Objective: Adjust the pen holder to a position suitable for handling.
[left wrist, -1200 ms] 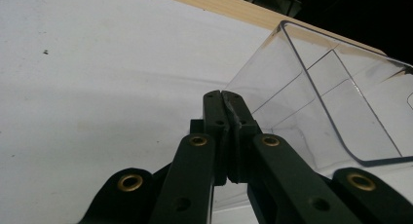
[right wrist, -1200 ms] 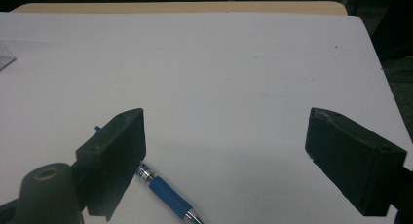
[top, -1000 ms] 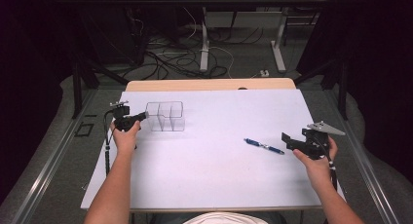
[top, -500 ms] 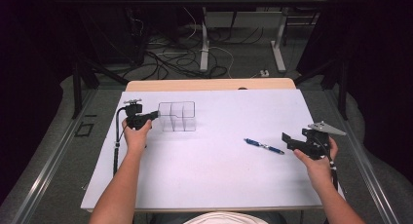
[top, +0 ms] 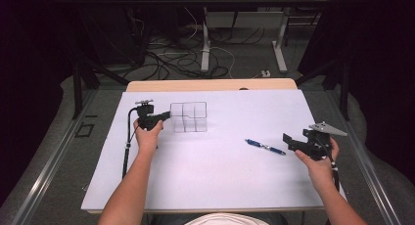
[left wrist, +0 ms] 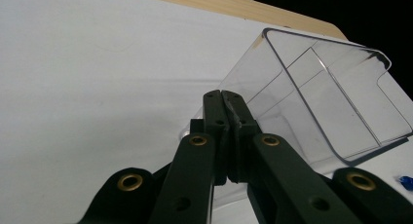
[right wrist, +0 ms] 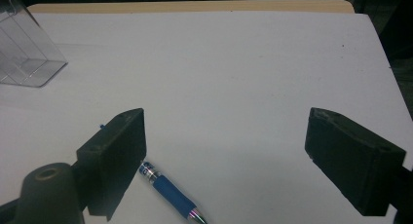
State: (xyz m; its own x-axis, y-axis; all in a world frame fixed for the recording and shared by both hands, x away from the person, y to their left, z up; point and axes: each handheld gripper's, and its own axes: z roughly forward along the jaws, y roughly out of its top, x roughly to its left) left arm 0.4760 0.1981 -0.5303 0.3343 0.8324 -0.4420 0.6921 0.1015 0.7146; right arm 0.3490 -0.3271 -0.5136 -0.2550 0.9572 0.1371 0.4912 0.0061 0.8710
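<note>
Beside the pen (top: 265, 146), my right claw (top: 292, 141) waits with jaws apart; my left claw (top: 164, 116) is clamped on the clear organizer (top: 189, 117), dragging it penward. Next: grab the pen.

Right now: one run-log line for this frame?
left gripper: shut on clear organizer wall | right gripper: jaws open, nothing held | blue pen: flat on table, ahead of right gripper

in the right gripper view the blue pen (right wrist: 168, 194) is cut off by the bottom edge and its tip is hidden behind one jaw. in the left gripper view the clear organizer's (left wrist: 316, 102) near wall is covered by the closed jaws.
</note>
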